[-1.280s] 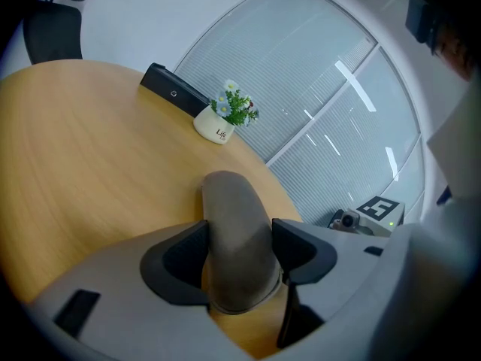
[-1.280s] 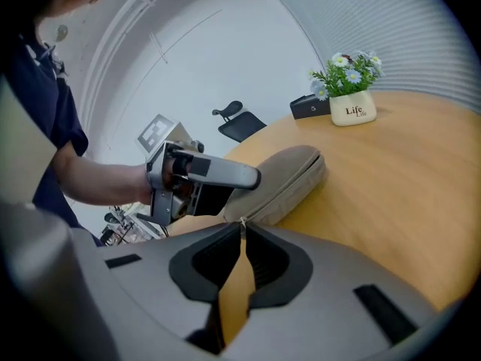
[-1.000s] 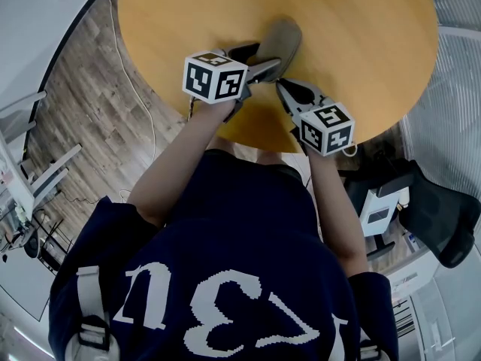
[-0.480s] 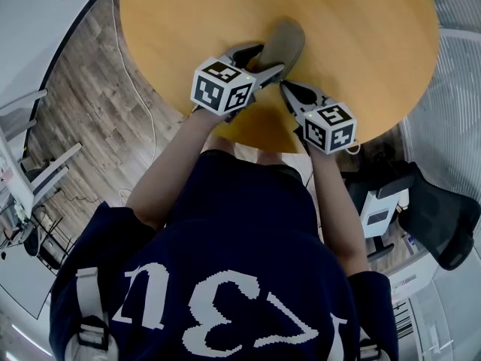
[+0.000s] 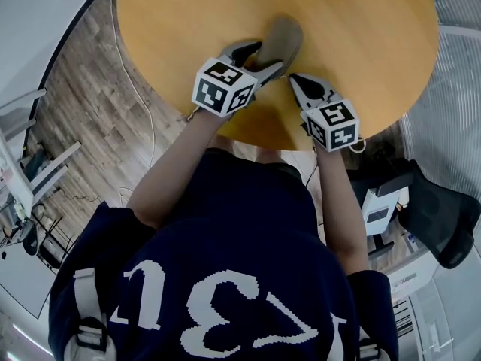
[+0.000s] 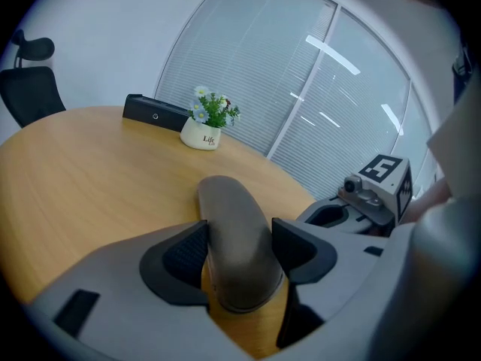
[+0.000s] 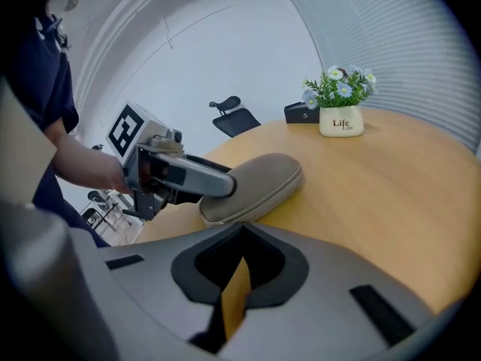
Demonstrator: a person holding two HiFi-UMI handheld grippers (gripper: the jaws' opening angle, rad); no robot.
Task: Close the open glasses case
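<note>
The left hand-held gripper (image 6: 239, 238) grasps the taupe glasses case (image 6: 229, 201) by its long sides. The case lies lid down on the round wooden counter (image 6: 90, 164), near the person's edge. Just beside it, the right hand-held gripper (image 7: 240, 260) has just clenched on nothing. Far across stand a potted flower plant (image 6: 203, 130) and a black box (image 6: 154, 113). A black office chair (image 6: 30, 96) stands beyond. The left jaws hide the case's near end.

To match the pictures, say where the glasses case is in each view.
Head view: glasses case upper centre, in the left gripper.
Left gripper view: low centre, between the jaws.
Right gripper view: centre, left end gripped.
Shared landmark: the wooden table.
</note>
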